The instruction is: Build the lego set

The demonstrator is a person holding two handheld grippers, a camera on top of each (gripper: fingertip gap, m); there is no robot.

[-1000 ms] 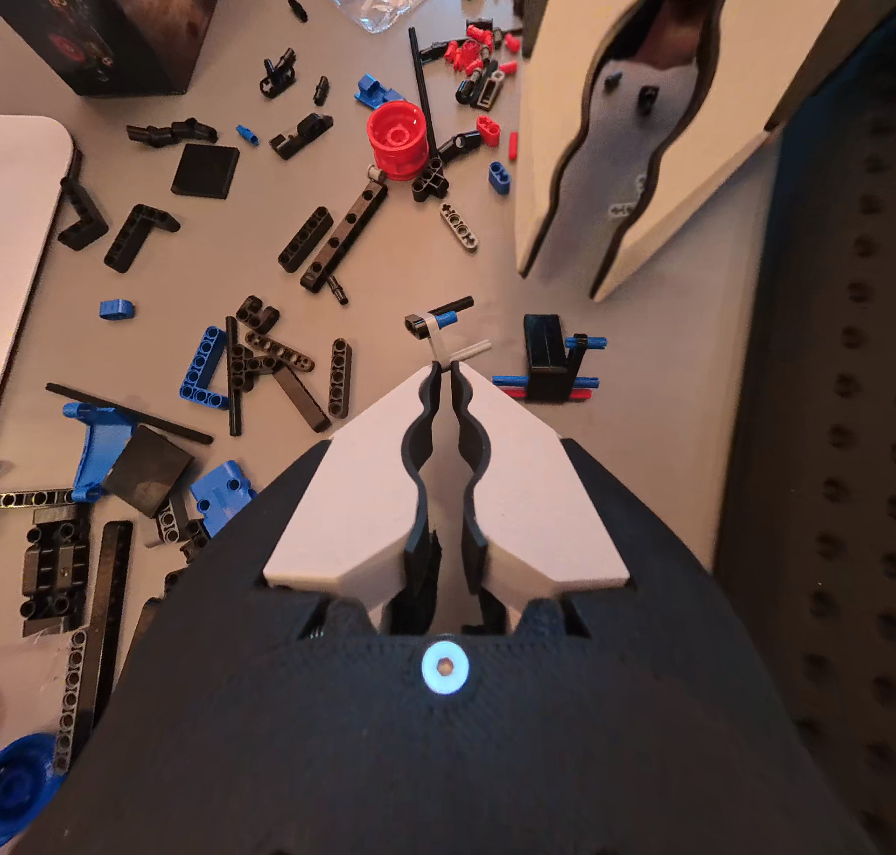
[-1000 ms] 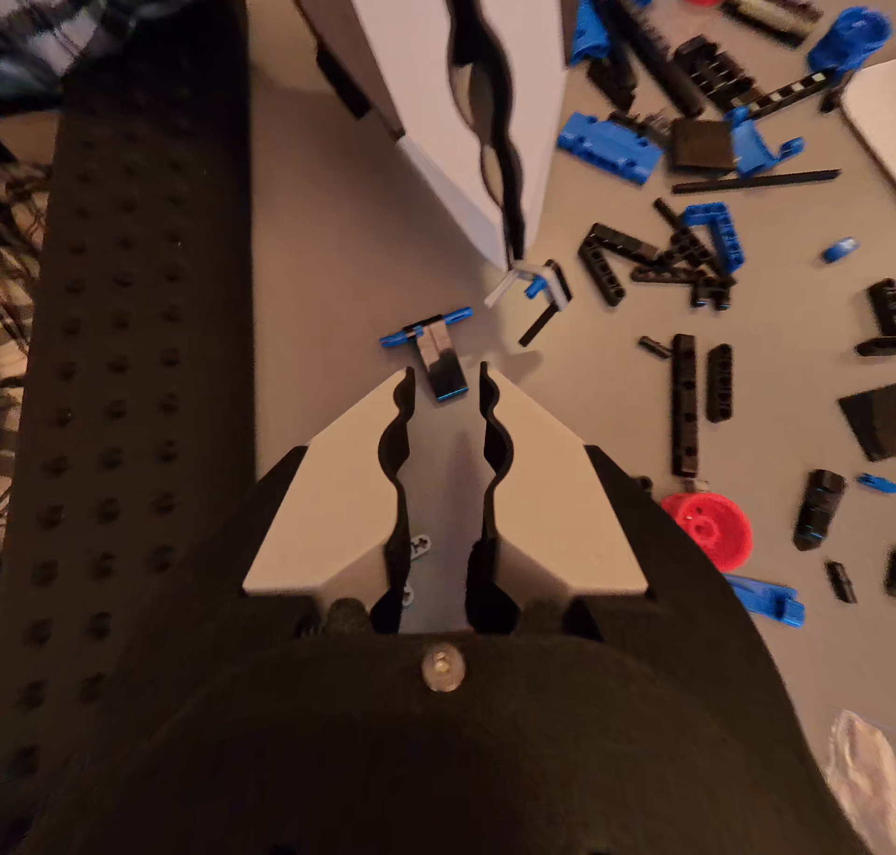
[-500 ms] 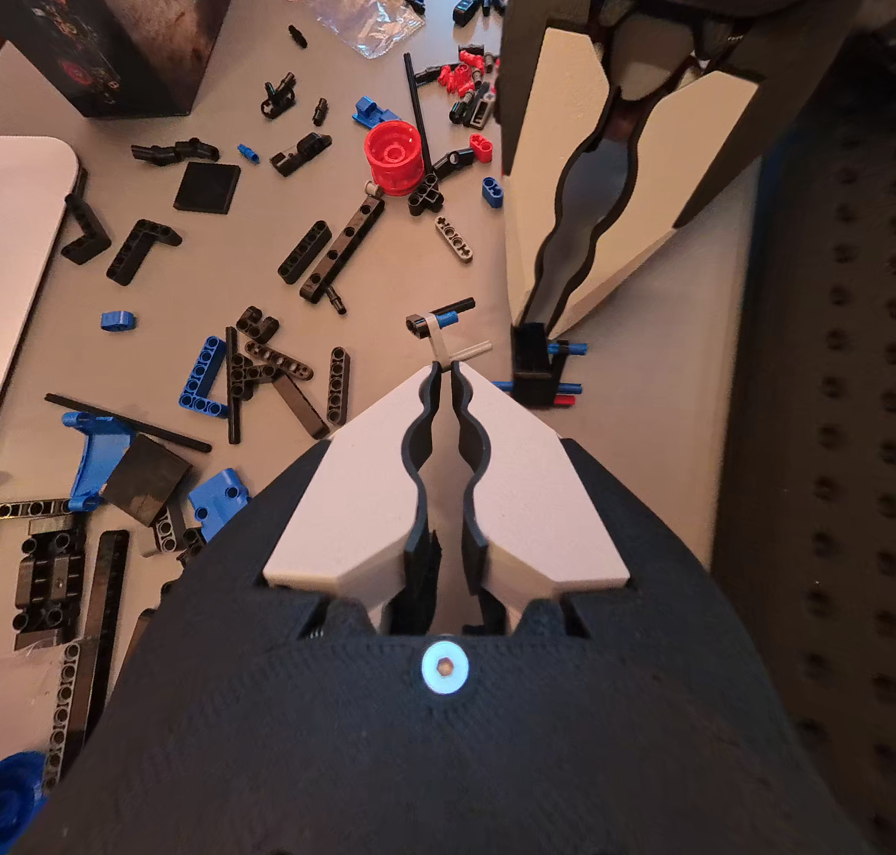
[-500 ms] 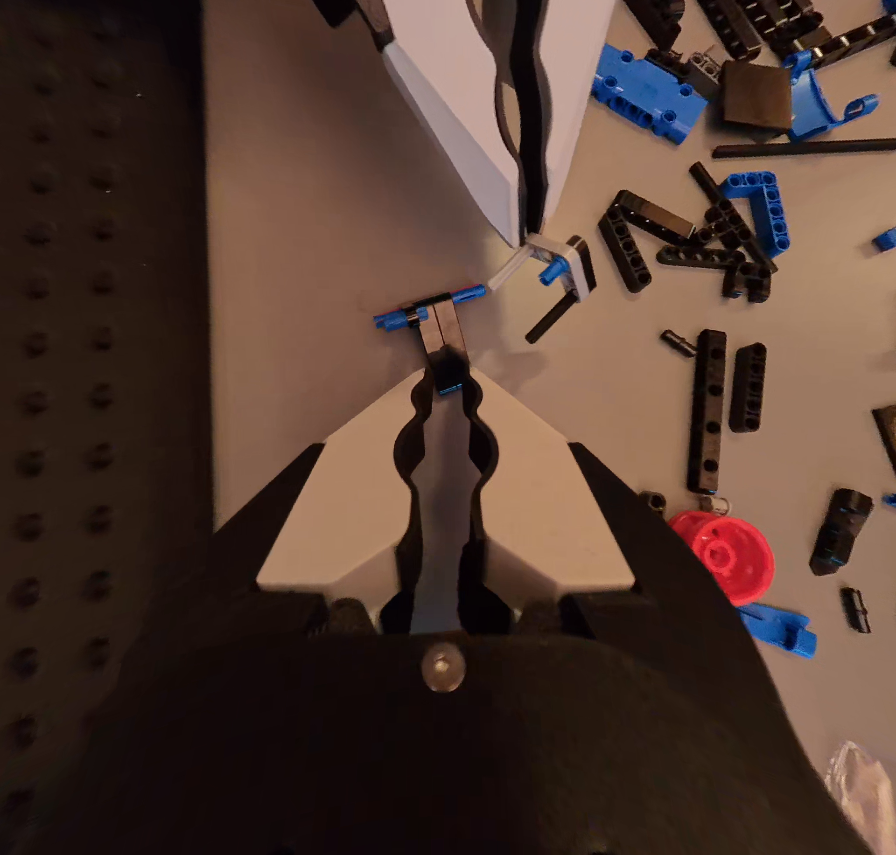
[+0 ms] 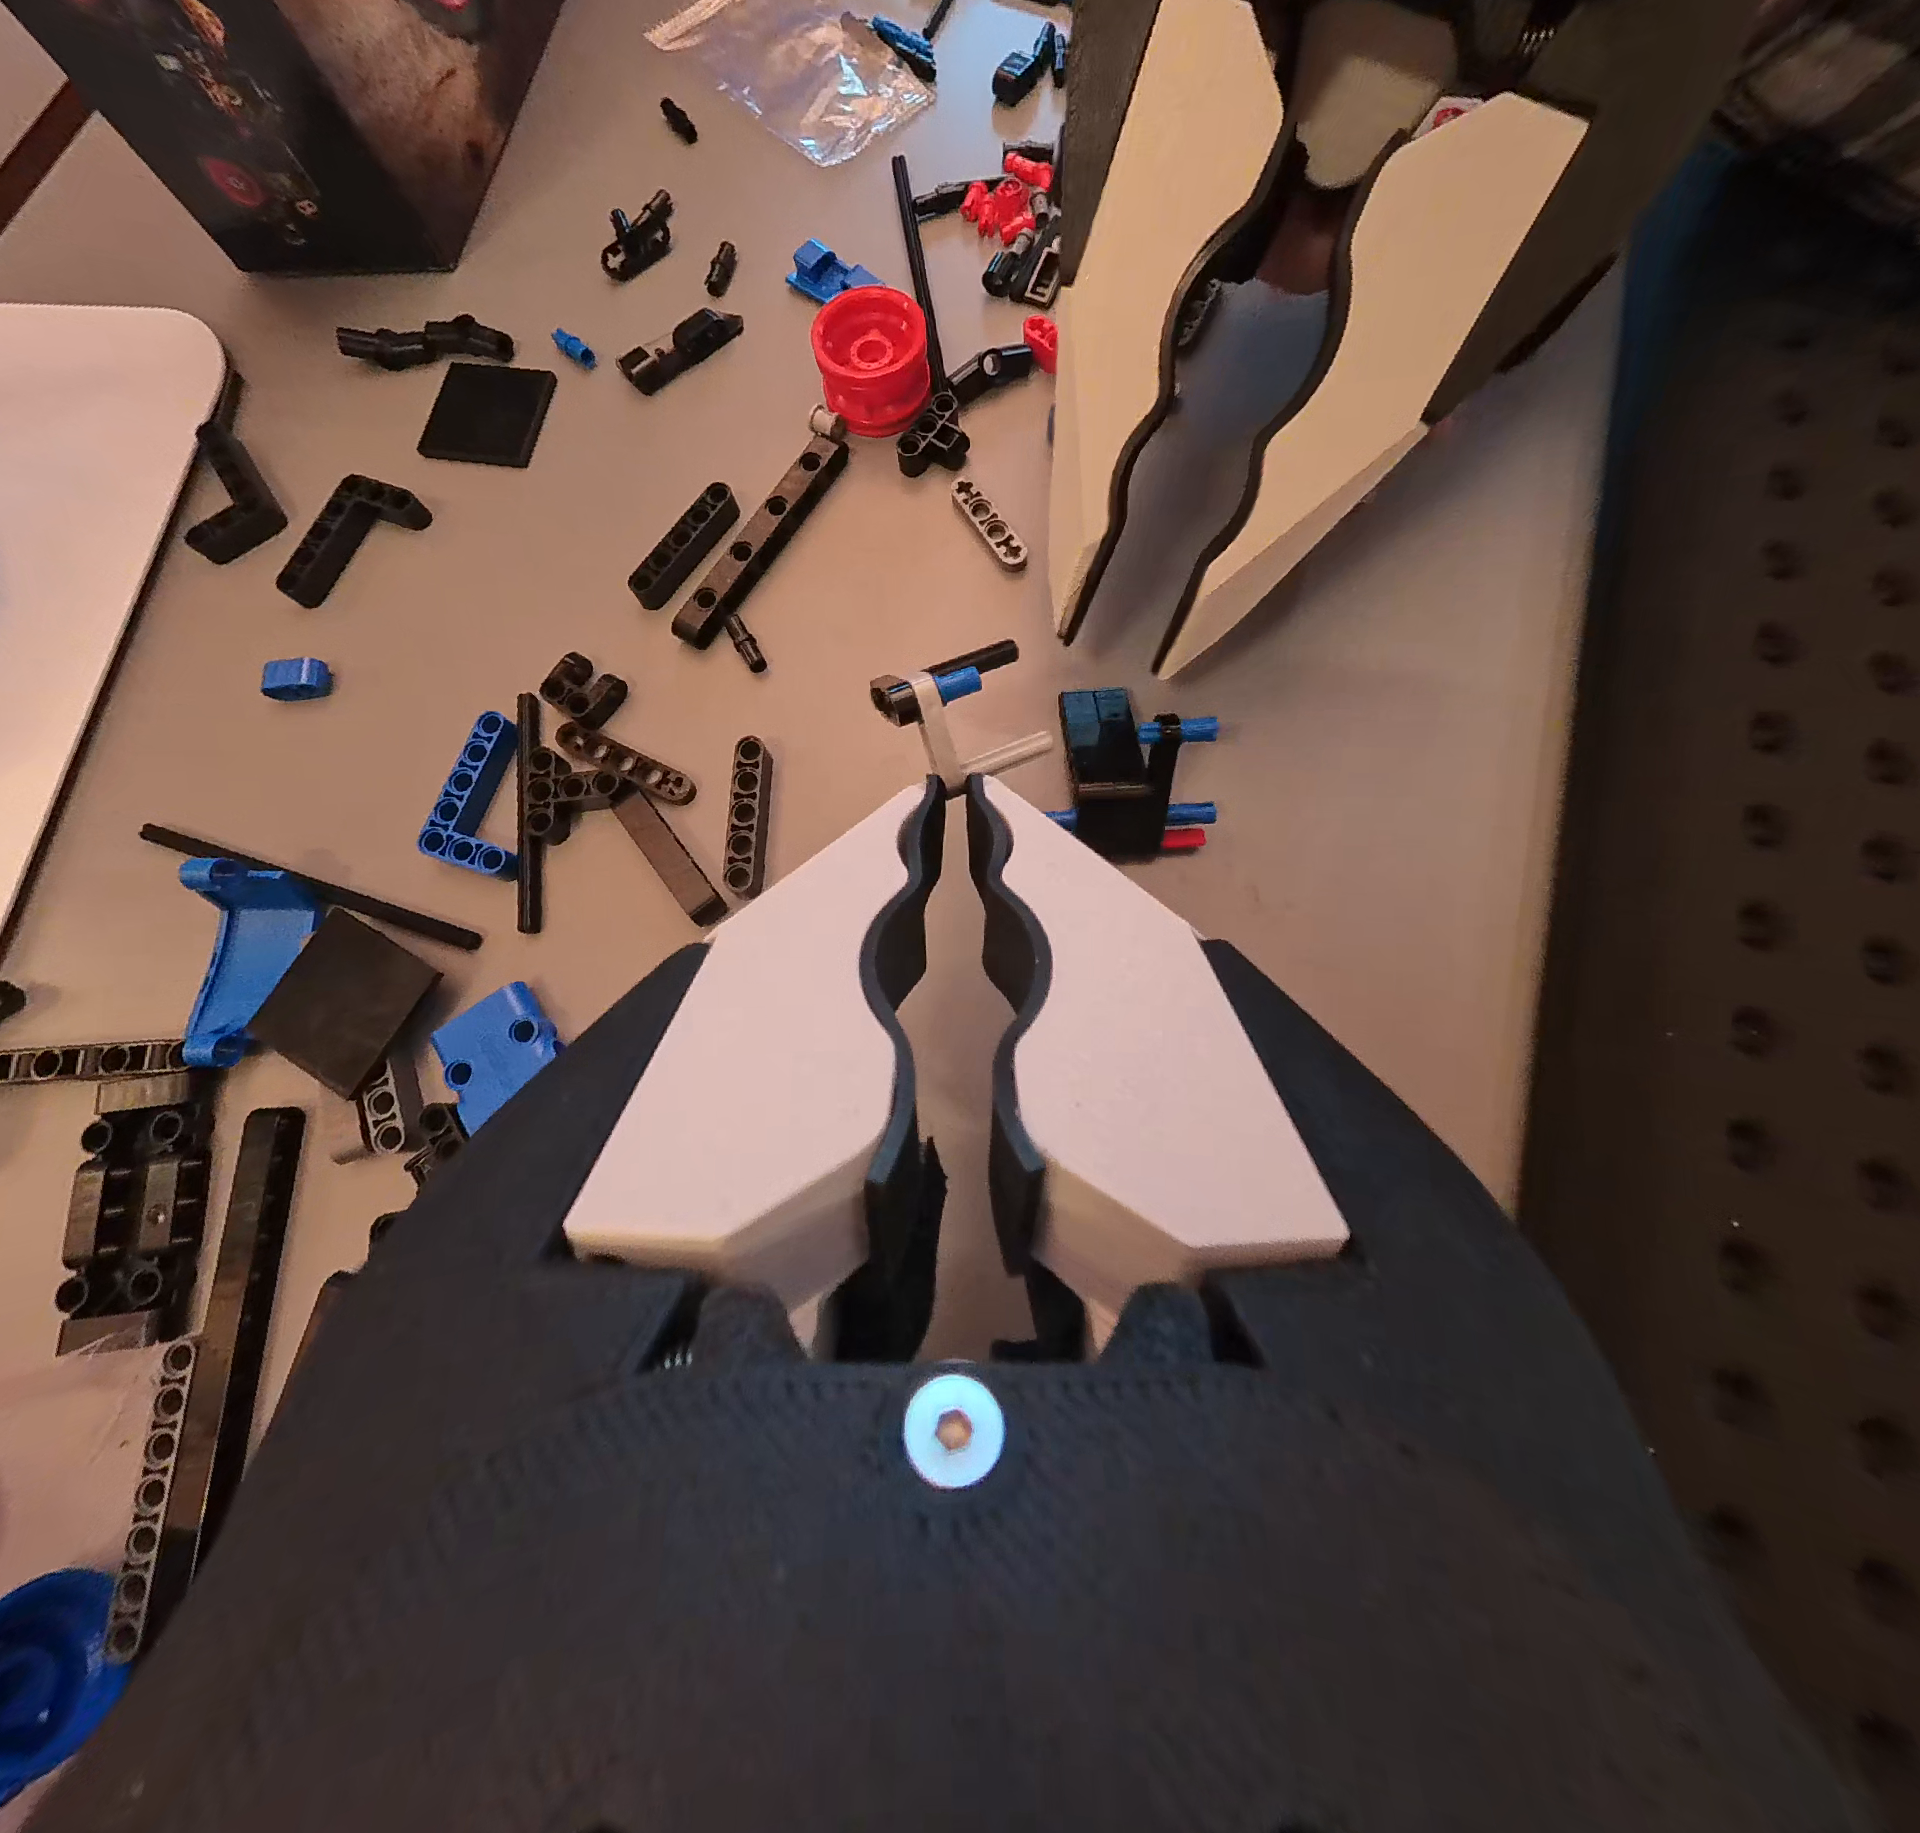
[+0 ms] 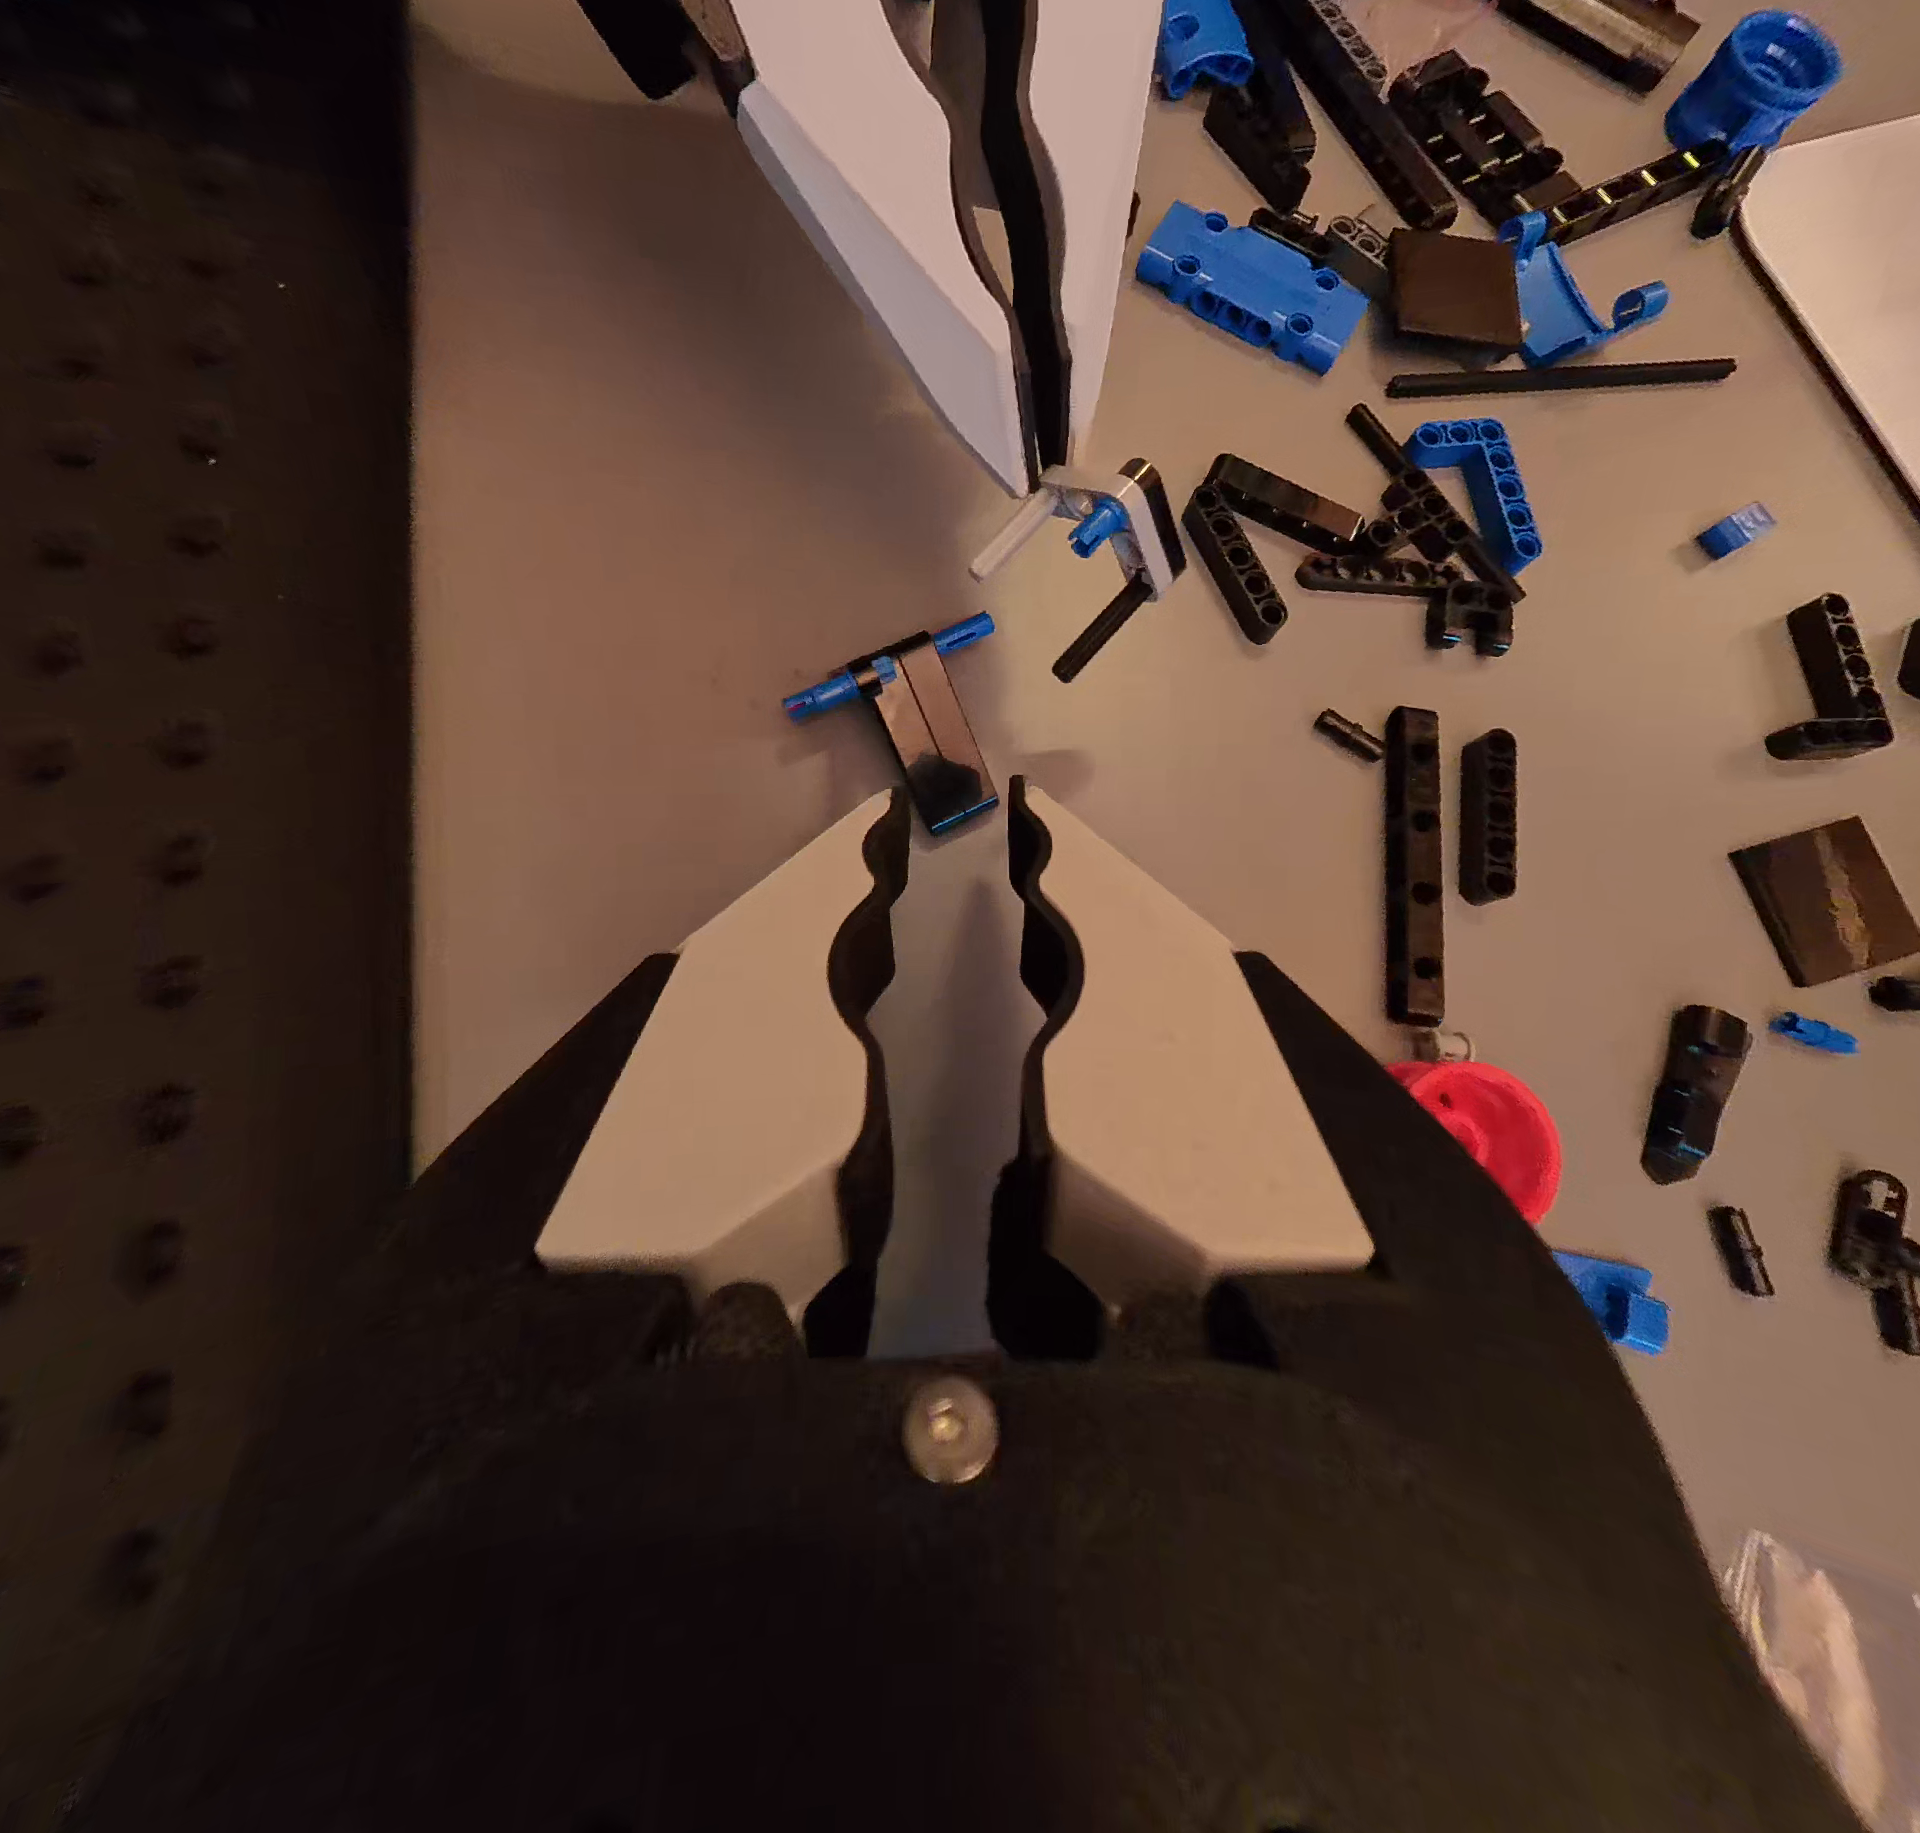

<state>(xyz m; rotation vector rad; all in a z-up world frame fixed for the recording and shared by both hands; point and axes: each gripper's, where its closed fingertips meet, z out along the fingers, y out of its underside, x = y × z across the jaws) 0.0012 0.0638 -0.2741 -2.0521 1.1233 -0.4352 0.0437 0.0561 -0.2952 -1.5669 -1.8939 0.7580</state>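
My left gripper (image 5: 954,791) is shut on the end of a small white beam assembly (image 5: 935,713) with a blue pin and a black axle, held just above the grey table (image 5: 1351,900). It also shows in the right wrist view (image 6: 1044,474), with the white assembly (image 6: 1117,526) at its tips. A black block assembly with blue pins (image 5: 1112,775) lies on the table just right of it. My right gripper (image 6: 956,796) is open, its tips either side of the near end of that black assembly (image 6: 930,723). In the left wrist view the right gripper (image 5: 1117,651) hovers just beyond it.
Loose black, blue and red pieces are scattered left of the grippers, among them a red wheel (image 5: 868,360) and a blue angled beam (image 5: 468,807). A set box (image 5: 260,69) and a plastic bag (image 5: 821,69) lie at the back. A dark studded mat (image 5: 1766,848) borders the table. Left tips to right tips: about 6 cm.
The right gripper closed on the black assembly half a second ago, and has now opened and drawn back a little. The left gripper has held still with the white assembly.
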